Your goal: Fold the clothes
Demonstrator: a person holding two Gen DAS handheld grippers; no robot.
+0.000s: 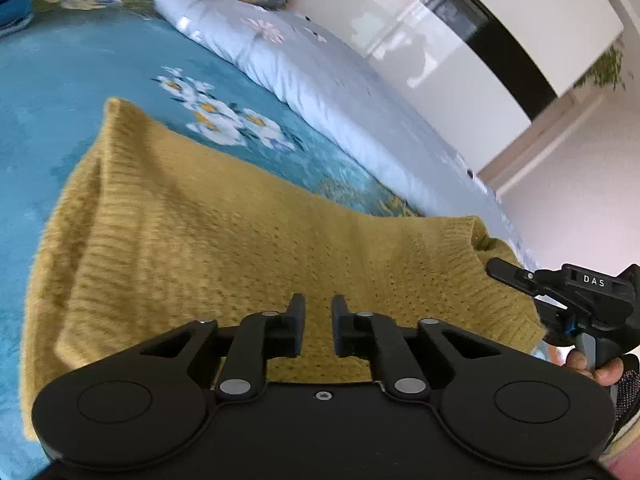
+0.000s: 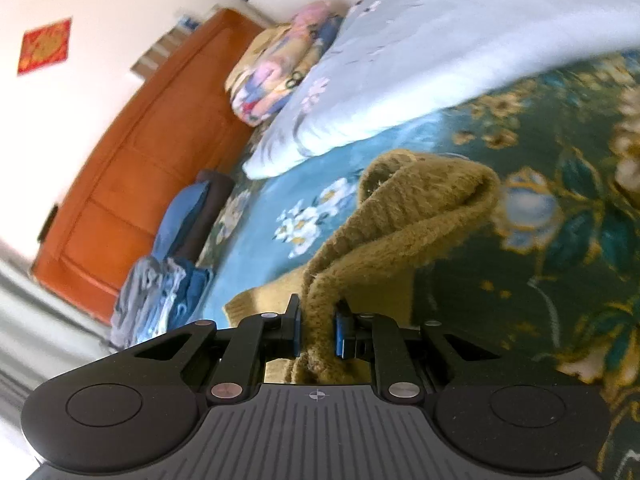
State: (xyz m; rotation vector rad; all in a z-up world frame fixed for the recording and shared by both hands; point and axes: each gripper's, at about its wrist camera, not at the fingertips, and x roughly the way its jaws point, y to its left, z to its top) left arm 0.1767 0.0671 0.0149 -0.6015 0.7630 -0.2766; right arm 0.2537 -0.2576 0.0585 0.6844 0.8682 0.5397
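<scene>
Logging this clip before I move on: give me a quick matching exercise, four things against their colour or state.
Things:
1. sweater
2. folded quilt
3. headboard
4. right gripper

Colour or state:
A. pale blue with small flowers
B. reddish-brown wood
C. shut on knit fabric
D. mustard yellow, partly lifted off the bed

Pairs: 1-D, 2-A, 3-B, 4-C
</scene>
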